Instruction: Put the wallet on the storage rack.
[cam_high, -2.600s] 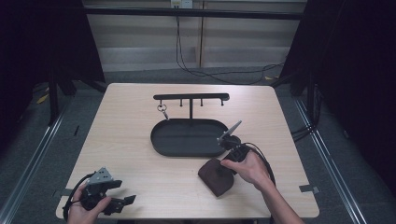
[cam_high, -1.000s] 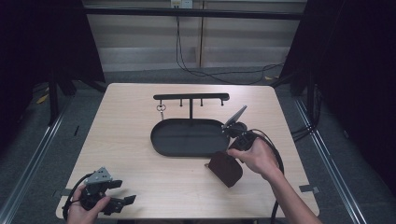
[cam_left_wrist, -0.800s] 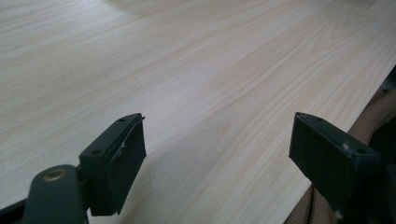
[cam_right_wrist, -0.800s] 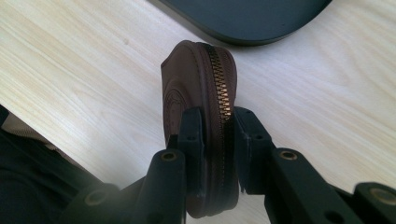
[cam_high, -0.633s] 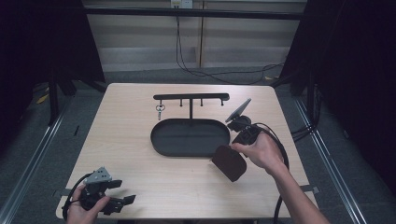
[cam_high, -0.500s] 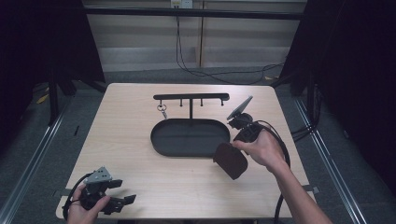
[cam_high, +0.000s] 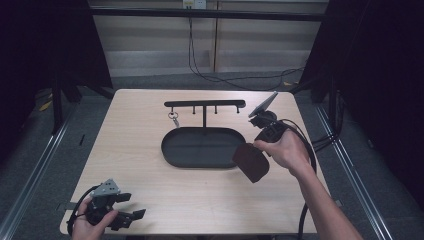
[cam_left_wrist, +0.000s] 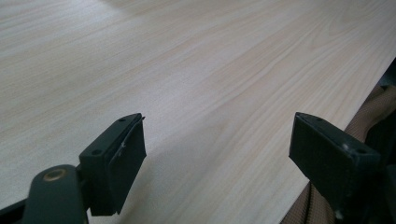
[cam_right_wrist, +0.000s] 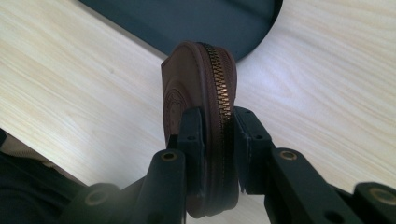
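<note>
My right gripper (cam_right_wrist: 218, 135) pinches brown zip pouch (cam_right_wrist: 198, 88) above tray (cam_high: 202, 146), near table's (cam_high: 140, 125) right edge; left gripper (cam_left_wrist: 215, 154) spread.

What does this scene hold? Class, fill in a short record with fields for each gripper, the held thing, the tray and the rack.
right gripper: shut on the pouch, held above the table
pouch: brown, zipped, off the table, by the tray's right end
left gripper: open, nothing between its jaws, at the table's near left corner
tray: dark, oval, nothing in it
rack: black bar with pegs, behind the tray
keyring: hangs from a left peg
</note>
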